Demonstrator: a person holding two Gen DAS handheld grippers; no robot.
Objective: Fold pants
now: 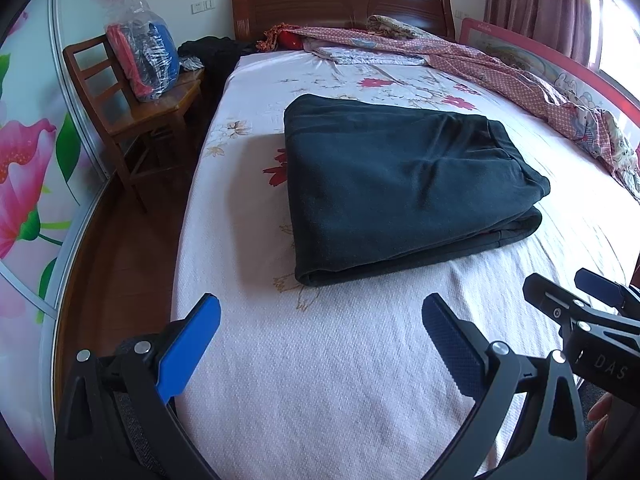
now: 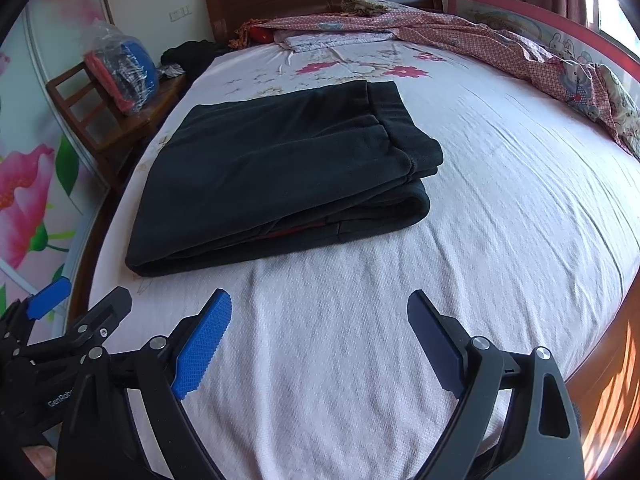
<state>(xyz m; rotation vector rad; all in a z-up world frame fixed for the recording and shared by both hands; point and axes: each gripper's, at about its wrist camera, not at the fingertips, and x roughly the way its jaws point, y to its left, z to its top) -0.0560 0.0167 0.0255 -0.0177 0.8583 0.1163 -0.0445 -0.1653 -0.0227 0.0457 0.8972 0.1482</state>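
Pants: the dark pants point(image 1: 404, 184) lie folded into a thick, roughly rectangular stack on the bed point(image 1: 320, 360), nearer its left side; several layers show at the near edge, and the waistband end points to the right.
Pants, right view: the same stack point(image 2: 280, 176) sits ahead and to the left of the right gripper, with a sliver of red visible between the layers at the near edge.
Left gripper: the left gripper point(image 1: 320, 344) hovers above the bare sheet, short of the pants and not touching them; its fingers point(image 1: 192, 344) are spread wide with nothing between them.
Right gripper: the right gripper point(image 2: 320, 344) is held over the sheet beside the left one, also apart from the pants; its fingers point(image 2: 204, 344) stand wide apart and hold nothing.
Gripper neighbours: each gripper shows at the edge of the other's view, close alongside.
Bed: a pale sheet with red and beige flower print covers it; a wooden headboard point(image 1: 340, 4) stands at the far end.
Bedding: a crumpled pink patterned quilt point(image 1: 500, 68) runs along the far and right side of the bed, against a pink bed rail point(image 1: 540, 60) with cartoon rabbits.
Chair: a wooden chair point(image 1: 132, 112) stands left of the bed, carrying a clear plastic bag point(image 1: 140, 56) with red and blue items inside.
Dark clothing: a black heap point(image 1: 212, 52) lies between the chair and the headboard.
Wardrobe: a sliding door point(image 1: 28, 160) with large pink flowers fills the left side.
Window: pink curtains point(image 1: 532, 4) hang at the upper right.
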